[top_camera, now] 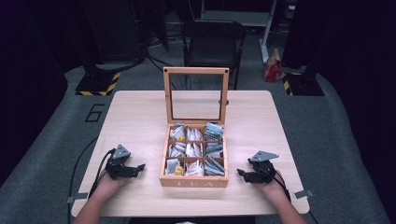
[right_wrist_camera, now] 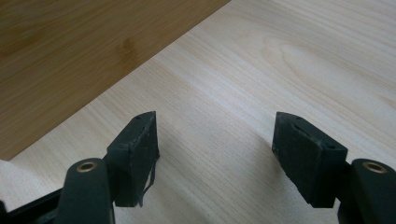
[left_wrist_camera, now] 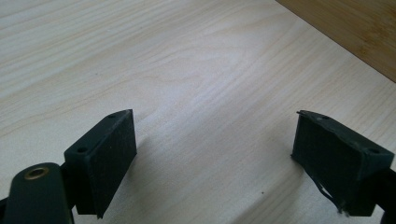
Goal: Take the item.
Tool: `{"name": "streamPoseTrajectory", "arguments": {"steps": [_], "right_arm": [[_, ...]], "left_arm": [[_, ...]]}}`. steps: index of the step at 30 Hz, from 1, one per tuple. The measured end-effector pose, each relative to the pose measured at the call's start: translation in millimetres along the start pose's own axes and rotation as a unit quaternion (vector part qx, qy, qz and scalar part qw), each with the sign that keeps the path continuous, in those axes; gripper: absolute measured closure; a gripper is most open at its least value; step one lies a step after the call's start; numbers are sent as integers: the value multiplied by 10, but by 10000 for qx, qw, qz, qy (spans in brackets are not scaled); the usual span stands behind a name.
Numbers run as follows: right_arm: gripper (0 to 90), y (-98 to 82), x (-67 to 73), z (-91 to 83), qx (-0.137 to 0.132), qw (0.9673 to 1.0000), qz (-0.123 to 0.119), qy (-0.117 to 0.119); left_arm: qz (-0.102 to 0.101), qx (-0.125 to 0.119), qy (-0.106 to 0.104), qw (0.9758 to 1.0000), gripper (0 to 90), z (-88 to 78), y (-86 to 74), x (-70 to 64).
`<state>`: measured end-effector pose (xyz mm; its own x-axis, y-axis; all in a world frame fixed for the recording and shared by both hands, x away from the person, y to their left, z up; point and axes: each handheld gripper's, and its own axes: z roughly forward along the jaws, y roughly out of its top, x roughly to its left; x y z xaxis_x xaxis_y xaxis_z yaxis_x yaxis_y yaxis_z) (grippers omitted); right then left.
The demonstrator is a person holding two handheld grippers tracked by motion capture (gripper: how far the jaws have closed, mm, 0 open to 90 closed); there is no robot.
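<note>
A wooden tea box (top_camera: 194, 181) marked TEA stands at the middle front of the table, its glass-paned lid (top_camera: 196, 94) upright. Its compartments hold several tea bags (top_camera: 192, 151). My left gripper (top_camera: 138, 168) rests on the table left of the box, pointing toward it, jaws open and empty. On the other side my right gripper (top_camera: 241, 173) lies close to the box's right wall, also open with nothing in it. In the left gripper view bare tabletop lies between my gripper's (left_wrist_camera: 215, 154) pads, and the box wall (left_wrist_camera: 355, 28) is ahead. The right gripper view shows its gripper (right_wrist_camera: 215, 149) over bare wood beside the box wall (right_wrist_camera: 70, 51).
The light wooden table (top_camera: 135, 121) has bare room on both sides of the box. A black folding chair (top_camera: 212, 39) stands behind the table's far edge. Stand bases with yellow-black tape (top_camera: 98, 84) sit on the grey floor at the back.
</note>
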<state>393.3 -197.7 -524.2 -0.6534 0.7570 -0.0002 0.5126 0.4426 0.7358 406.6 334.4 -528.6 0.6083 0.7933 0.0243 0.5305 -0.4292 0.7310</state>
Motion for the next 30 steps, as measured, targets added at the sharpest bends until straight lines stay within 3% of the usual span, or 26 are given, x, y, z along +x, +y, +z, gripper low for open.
{"name": "streamPoseTrajectory", "arguments": {"steps": [5,10,14,25,30], "right_arm": [[307,53,24,-44,-82,9999,-99,-103],[329,133,74,-112,-204,9998,-12,20],[339,174,101,-147,-272,9994,-182,63],[345,255,176,-228,-417,9985,-286,215],[344,357,236,-317,-611,9971,-289,344]], "left_arm": [[-2,-10,-4,10000,131,1,-1,0],[-3,-11,-2,10000,131,1,-1,-1],[-1,-8,-3,10000,131,1,-1,0],[-23,-64,24,10000,129,12,-1,-4],[-5,-22,14,10000,130,4,-2,-2]]}}
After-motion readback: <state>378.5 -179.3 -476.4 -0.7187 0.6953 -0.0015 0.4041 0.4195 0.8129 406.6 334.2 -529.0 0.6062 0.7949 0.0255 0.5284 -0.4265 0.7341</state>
